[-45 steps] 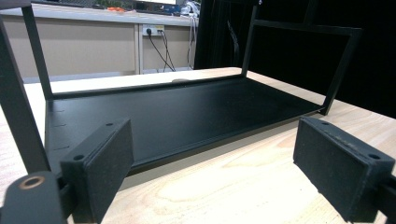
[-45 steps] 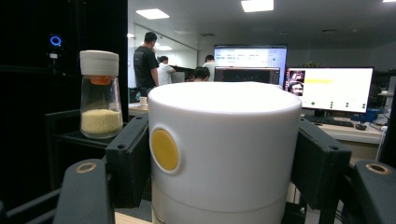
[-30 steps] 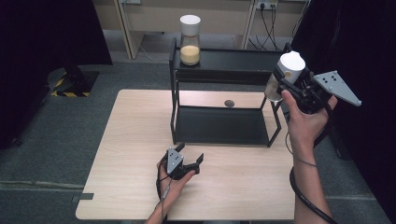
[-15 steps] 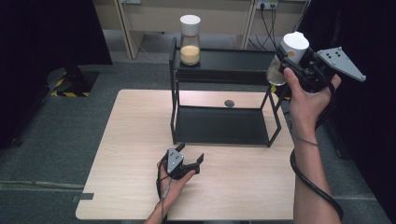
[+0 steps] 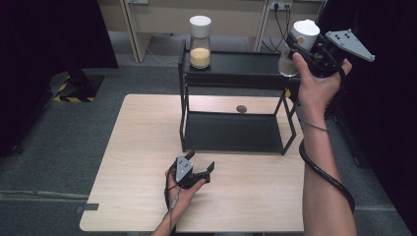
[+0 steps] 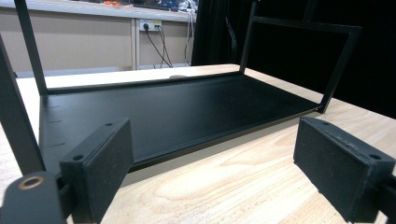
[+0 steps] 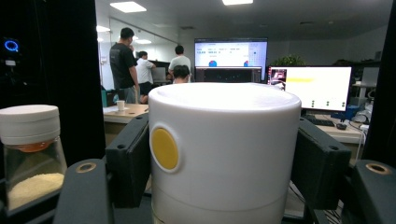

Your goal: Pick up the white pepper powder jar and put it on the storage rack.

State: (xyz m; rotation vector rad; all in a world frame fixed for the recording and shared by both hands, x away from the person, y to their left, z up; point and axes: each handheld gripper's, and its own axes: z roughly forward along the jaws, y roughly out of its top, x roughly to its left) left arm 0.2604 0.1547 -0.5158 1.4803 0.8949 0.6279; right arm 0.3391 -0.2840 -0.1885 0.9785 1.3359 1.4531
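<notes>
My right tongs (image 5: 301,49) were clamped on the white lid of a jar (image 5: 298,46), the two black jaws pressing its sides just below the rim; in the right gripper view that lid (image 7: 224,149) sat square between the jaws, with a round yellow dot on its left face. I held the jar raised at the right end of the black shelf rack (image 5: 236,71), about level with its top shelf, its clear body tilted slightly and overlapping the shelf's right edge in the high view; I could not tell whether its base touched the shelf. A second jar (image 5: 200,42) with a white lid and pale yellow grains stood upright at the left end of that top shelf, well apart from mine, and I saw it too at the left of the right gripper view (image 7: 30,154).

My left tongs (image 5: 196,169) rested low over the desk (image 5: 142,147) near its front edge, jaws spread wide with nothing between them. In the left gripper view they (image 6: 210,172) pointed at the rack's lower shelf (image 6: 177,112), which lay bare just beyond the jaw tips, the light wood of the desk showing under them.

A small dark round thing (image 5: 241,108) lay on the desk behind the rack's lower shelf. Past the jar, the right gripper view showed people standing by lit screens far off
</notes>
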